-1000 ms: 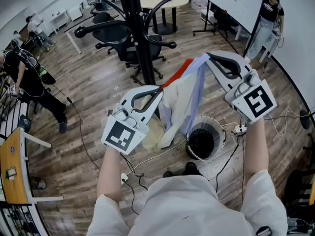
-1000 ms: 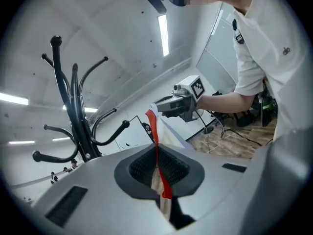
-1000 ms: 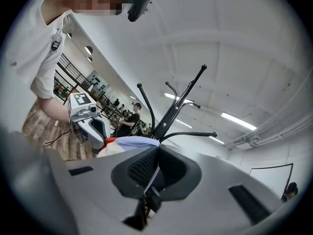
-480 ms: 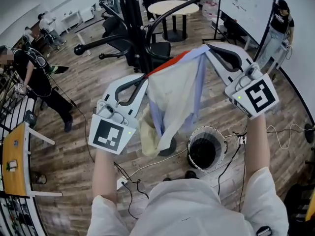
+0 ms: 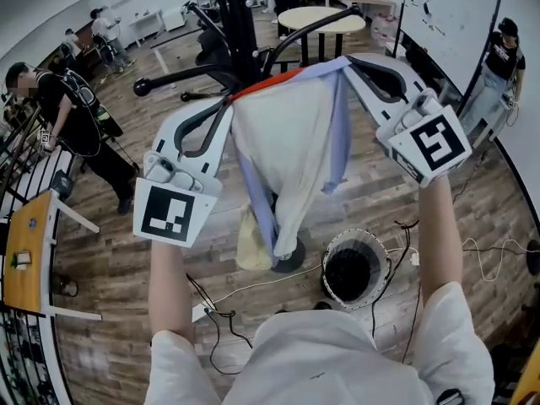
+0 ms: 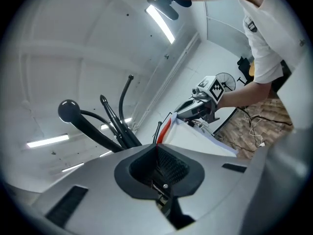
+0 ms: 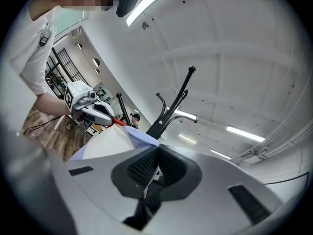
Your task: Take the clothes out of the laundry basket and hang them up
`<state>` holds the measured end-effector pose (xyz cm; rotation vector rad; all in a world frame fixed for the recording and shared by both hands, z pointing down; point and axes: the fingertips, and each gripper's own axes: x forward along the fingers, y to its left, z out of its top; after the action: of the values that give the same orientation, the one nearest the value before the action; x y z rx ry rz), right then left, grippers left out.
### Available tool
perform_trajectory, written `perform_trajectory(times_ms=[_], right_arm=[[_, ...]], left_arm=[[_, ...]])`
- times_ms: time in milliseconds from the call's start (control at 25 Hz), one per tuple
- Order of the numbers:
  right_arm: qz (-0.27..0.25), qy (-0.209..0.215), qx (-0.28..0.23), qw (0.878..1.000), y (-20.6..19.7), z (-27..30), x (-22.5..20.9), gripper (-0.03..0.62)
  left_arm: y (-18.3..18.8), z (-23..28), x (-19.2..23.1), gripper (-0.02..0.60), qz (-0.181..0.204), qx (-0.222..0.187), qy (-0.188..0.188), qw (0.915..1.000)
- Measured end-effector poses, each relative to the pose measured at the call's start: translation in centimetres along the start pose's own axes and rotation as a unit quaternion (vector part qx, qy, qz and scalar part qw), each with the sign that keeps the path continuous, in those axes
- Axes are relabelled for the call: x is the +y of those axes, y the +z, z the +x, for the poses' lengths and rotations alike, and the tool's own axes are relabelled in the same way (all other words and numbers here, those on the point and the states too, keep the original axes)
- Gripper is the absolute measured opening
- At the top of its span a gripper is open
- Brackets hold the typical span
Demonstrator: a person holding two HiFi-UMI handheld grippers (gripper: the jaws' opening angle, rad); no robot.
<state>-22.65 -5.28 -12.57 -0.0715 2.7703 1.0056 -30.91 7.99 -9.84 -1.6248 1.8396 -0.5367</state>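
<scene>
Garment (image 5: 291, 142), cream with lilac edging and a red strip, hangs spread in mid-air between both tools. The left gripper (image 5: 229, 101) has its jaws pinched tight on the red-edged corner, and the right gripper (image 5: 348, 62) likewise on the lilac corner. A black coat rack (image 5: 240, 24) stands just behind, and the laundry basket (image 5: 381, 247) sits on the floor below.

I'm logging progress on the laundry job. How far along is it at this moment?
Done: one cream-and-lilac garment is out of the laundry basket. In hand: the left gripper and right gripper are each shut on its top edge, holding it spread before the black rack. Left: it hangs on no rack arm yet. Whether the dark basket holds more, I cannot tell.
</scene>
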Motion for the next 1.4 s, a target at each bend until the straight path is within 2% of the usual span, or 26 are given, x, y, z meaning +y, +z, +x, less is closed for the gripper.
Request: perform_trajectory(times_ms=[240,680,1200,1400], right_arm=[[0.009,0.011,-0.006,1.000,-1.5,2.5,-0.7,0.011],[0.033,0.037,0.004,0.999,-5.2,5.6,-0.5,0.011],[0.069,0.073,0.033,0.994,-10.8,7.1,1.4,0.011],[0.085,0.085,0.046,0.992,-12.8,7.1,2.4,0.011]], left_arm=[[-1.0,0.6,1.1,0.021,0.028,0.031,0.031,0.9986],[-4.0,1.9,2.1,0.021,0.056,0.077,0.053,0.9941],[-8.5,3.3,0.5,0.021,0.040,0.124,0.050,0.9902],[-9.9,3.6,-0.5,0.021,0.023,0.133,0.041,0.9900]])
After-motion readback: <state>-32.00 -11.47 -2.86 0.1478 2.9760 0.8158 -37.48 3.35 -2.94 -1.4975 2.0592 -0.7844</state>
